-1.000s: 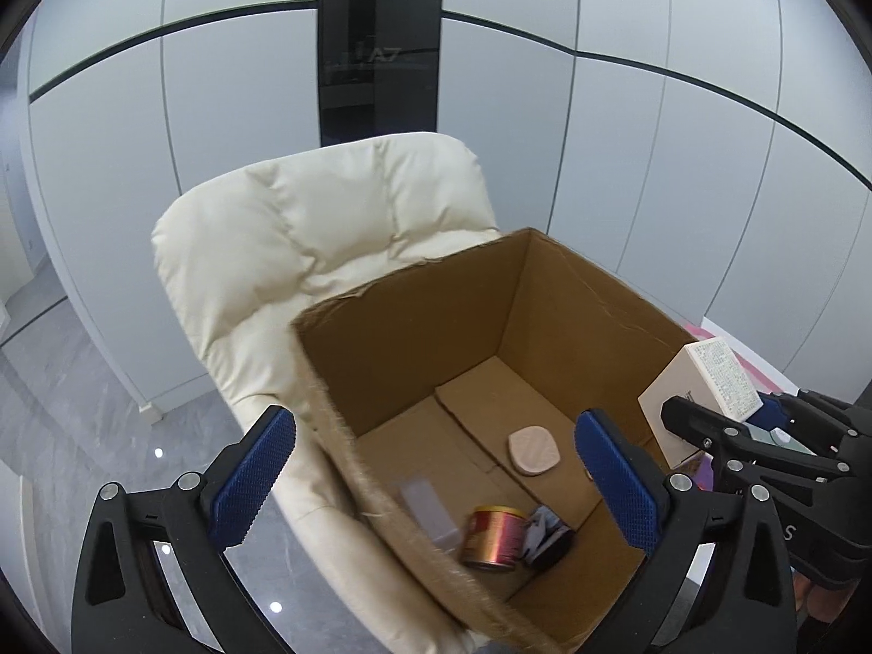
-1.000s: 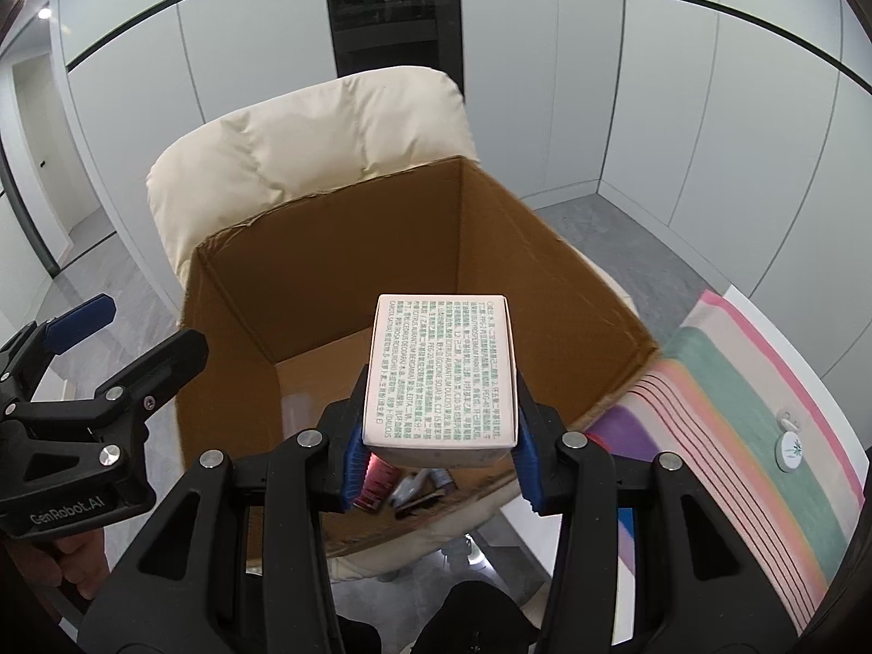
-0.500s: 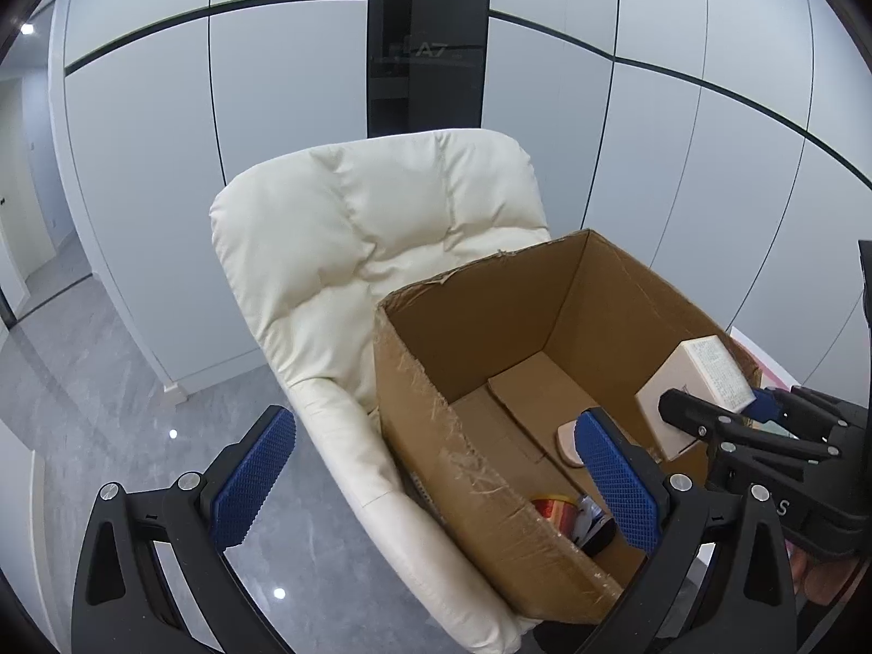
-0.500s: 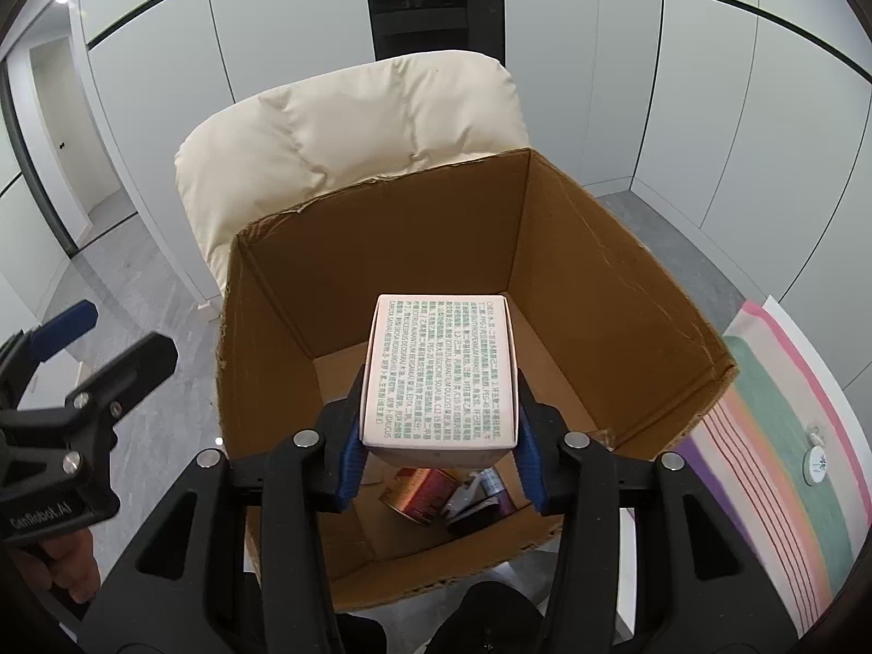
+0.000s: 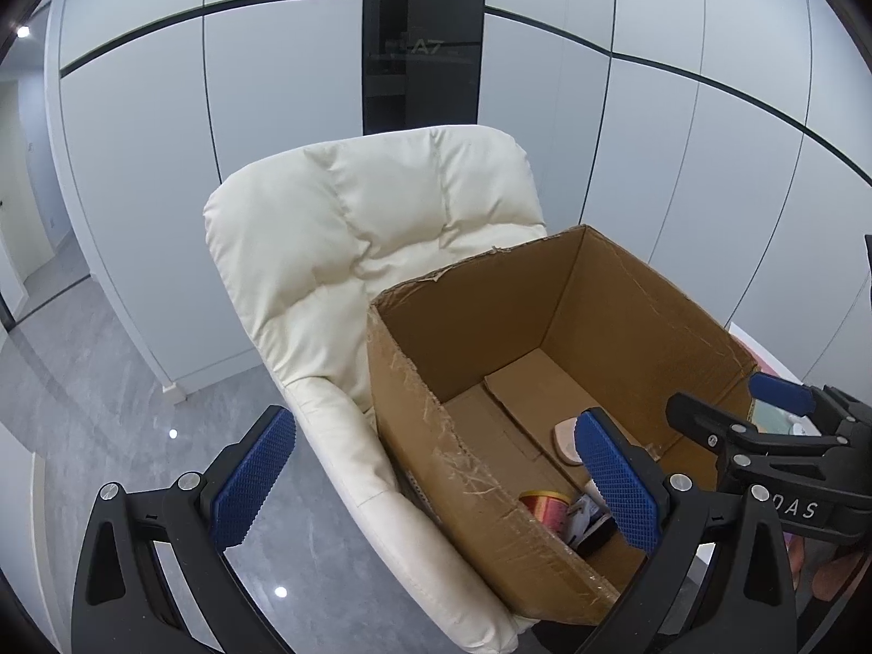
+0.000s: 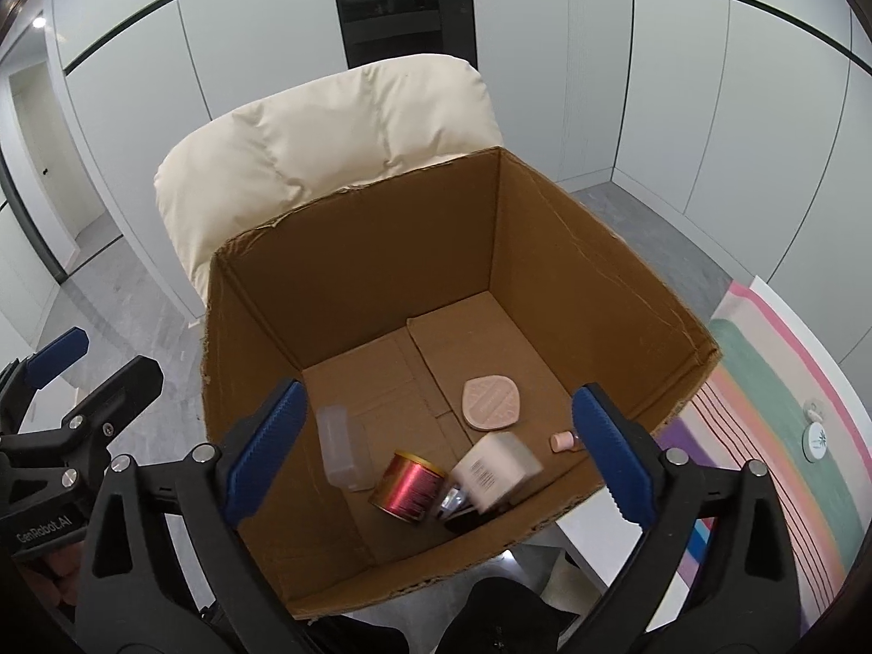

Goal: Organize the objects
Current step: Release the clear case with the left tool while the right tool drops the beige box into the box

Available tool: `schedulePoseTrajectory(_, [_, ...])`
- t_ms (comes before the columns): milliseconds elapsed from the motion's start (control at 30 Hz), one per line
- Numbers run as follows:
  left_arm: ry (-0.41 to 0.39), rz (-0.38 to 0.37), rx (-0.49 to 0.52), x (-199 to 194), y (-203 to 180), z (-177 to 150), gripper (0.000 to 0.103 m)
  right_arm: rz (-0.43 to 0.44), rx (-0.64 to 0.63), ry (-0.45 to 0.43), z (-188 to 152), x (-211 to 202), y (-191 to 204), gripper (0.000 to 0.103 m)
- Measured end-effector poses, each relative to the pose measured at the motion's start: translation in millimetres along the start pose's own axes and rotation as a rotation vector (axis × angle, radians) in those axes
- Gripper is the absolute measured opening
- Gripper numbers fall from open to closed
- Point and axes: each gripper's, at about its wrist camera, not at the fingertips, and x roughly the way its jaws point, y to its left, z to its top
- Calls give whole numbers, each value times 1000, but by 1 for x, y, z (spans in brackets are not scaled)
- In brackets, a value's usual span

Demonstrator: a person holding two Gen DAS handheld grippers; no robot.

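An open cardboard box (image 6: 545,250) stands on a cream chair (image 6: 327,125). Inside it lie a white carton (image 6: 496,468), tilted on a red tin (image 6: 409,485), a clear plastic case (image 6: 343,447), a pink flat compact (image 6: 490,403) and a small pink cap (image 6: 561,441). My right gripper (image 6: 436,452) is open and empty above the box's near side. My left gripper (image 5: 436,485) is open and empty over the box's left wall (image 5: 436,458). In the left wrist view the box (image 5: 627,316), tin (image 5: 545,507) and compact (image 5: 567,436) show, and my right gripper (image 5: 774,409) sits at the right edge.
A striped pastel mat (image 6: 763,414) with a small round white disc (image 6: 817,441) lies on a white surface to the right of the box. White wall panels and a dark recess (image 6: 403,0) stand behind the chair. Grey floor (image 5: 109,381) lies to the left.
My right gripper has opened and let go of the white carton, which now lies in the box against the red tin. The left gripper's view has shifted a little leftward.
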Motion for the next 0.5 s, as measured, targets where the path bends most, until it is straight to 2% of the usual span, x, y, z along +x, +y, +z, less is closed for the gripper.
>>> schedulePoseTrajectory(500, [38, -27, -13, 12, -21, 1, 103, -43, 41, -27, 1, -9, -32, 103])
